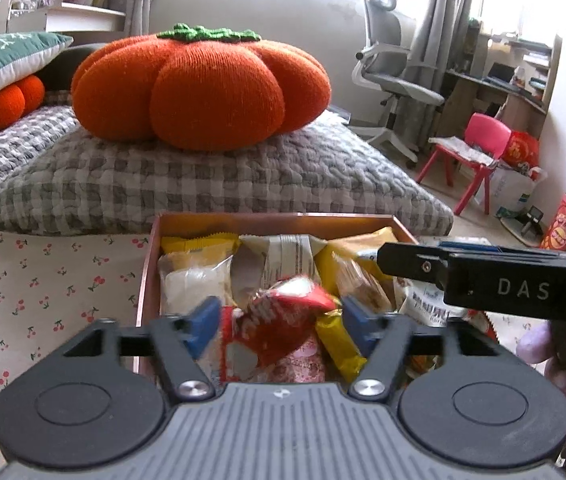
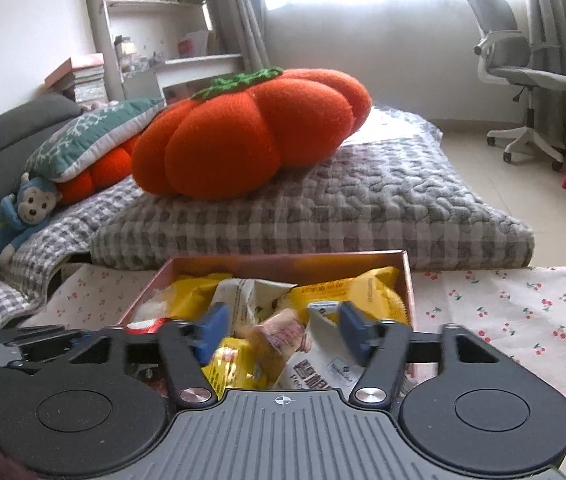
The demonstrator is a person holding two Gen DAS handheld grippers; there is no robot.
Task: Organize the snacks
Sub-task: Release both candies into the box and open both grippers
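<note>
Left gripper (image 1: 279, 322) and right gripper (image 2: 281, 330) both spread above box (image 1: 145, 280); red packet (image 1: 279, 320) loose, may slide off heaped snacks.

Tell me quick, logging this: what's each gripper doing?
Left gripper: jaws open, red snack packet loose between them.
Right gripper: jaws open, holding nothing.

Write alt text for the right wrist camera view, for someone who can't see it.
The right claw hangs open over a copper-coloured box crammed with yellow and white snack packets, a tan packet lying loose between its blue fingers. The box sits on a cherry-print cloth; behind it an orange pumpkin cushion rests on a grey checked mattress.
</note>
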